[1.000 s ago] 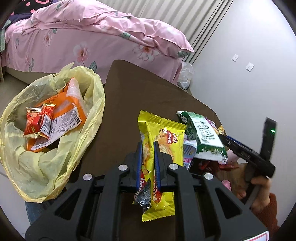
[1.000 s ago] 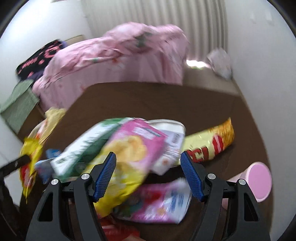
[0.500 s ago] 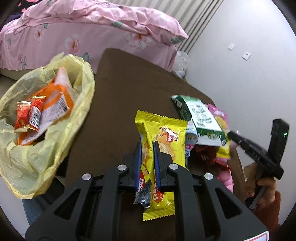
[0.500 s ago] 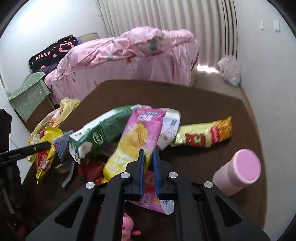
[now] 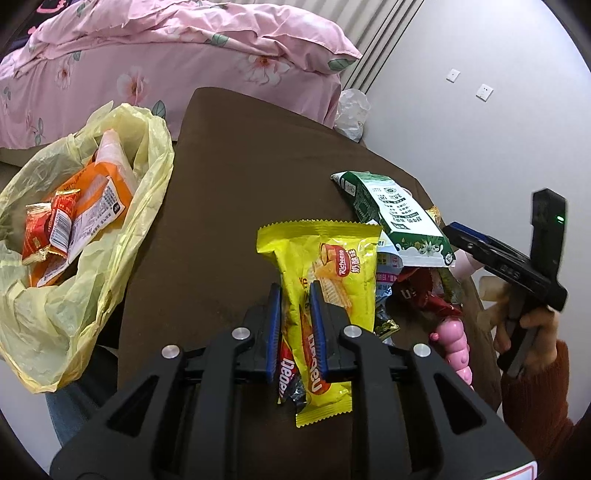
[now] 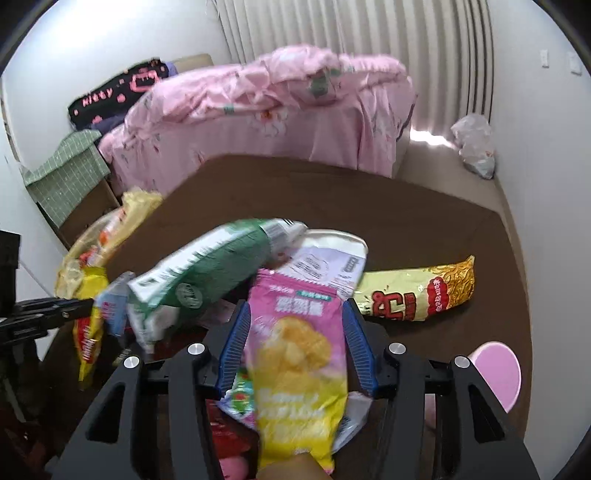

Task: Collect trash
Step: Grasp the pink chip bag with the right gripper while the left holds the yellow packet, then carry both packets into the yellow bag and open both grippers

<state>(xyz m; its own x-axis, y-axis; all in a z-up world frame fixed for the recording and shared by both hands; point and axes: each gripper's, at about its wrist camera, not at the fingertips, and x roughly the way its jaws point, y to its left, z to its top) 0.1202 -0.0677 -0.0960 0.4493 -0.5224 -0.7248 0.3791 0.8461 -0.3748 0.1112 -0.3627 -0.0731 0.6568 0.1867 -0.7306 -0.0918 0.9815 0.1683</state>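
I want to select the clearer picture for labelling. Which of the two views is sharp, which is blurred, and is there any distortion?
Left wrist view: sharp, the print on the yellow wafer wrapper is readable. Right wrist view: motion blur, the pink chip bag and green carton are smeared. Both views: fisheye bending with dark rounded corners; daylight through the curtain is bright but not glaring.

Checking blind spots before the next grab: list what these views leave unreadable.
- Red wrappers, left wrist view: buried under the green pack.
- Pink cup, right wrist view: mostly behind the right gripper.
- Green pack's print, right wrist view: motion-blurred.
- Yellow bag depths: folds hide them.
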